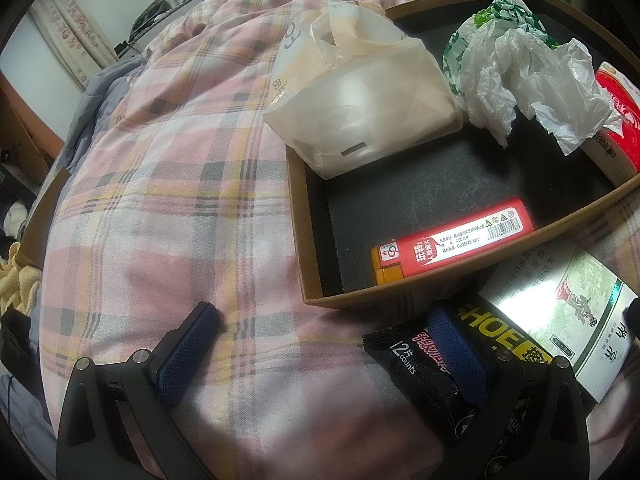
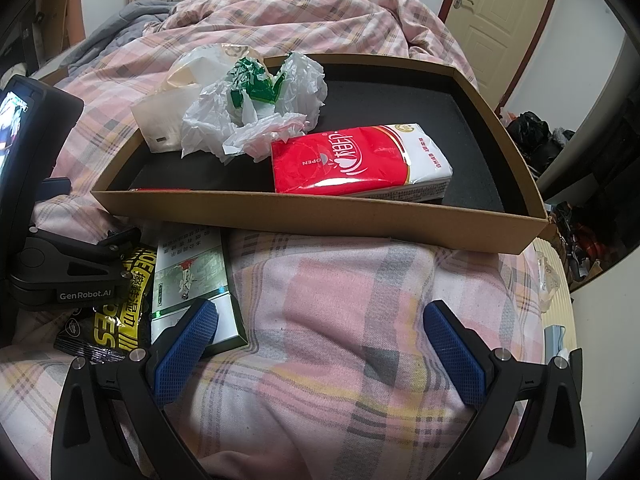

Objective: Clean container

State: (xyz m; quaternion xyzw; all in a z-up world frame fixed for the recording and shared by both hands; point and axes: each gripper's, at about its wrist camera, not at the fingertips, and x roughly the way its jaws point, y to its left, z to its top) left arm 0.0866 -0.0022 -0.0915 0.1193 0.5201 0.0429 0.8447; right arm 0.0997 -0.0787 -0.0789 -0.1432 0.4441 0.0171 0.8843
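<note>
A shallow cardboard tray [image 1: 298,220] [image 2: 320,216] with a black liner lies on a plaid quilt. Inside it are a beige plastic bag [image 1: 360,96] [image 2: 168,112], a crumpled white and green bag [image 1: 520,80] [image 2: 256,108], a red tissue pack [image 1: 618,120] [image 2: 360,160] and a red lighter [image 1: 452,236]. On the quilt beside the tray rest a black wipes pack [image 1: 424,368] [image 2: 116,312] and a green-white cigarette box [image 1: 560,300] [image 2: 192,276]. My left gripper [image 1: 322,320] is open, its right finger lying over the wipes pack. My right gripper [image 2: 320,312] is open above bare quilt, its left finger at the cigarette box's corner.
The pink plaid quilt [image 2: 340,304] bulges in soft folds around the tray. A grey blanket [image 2: 136,12] sits at the far left. A door [image 2: 496,12] and floor clutter [image 2: 536,132] lie off the bed's right side. Another cardboard edge [image 1: 36,208] shows at the left.
</note>
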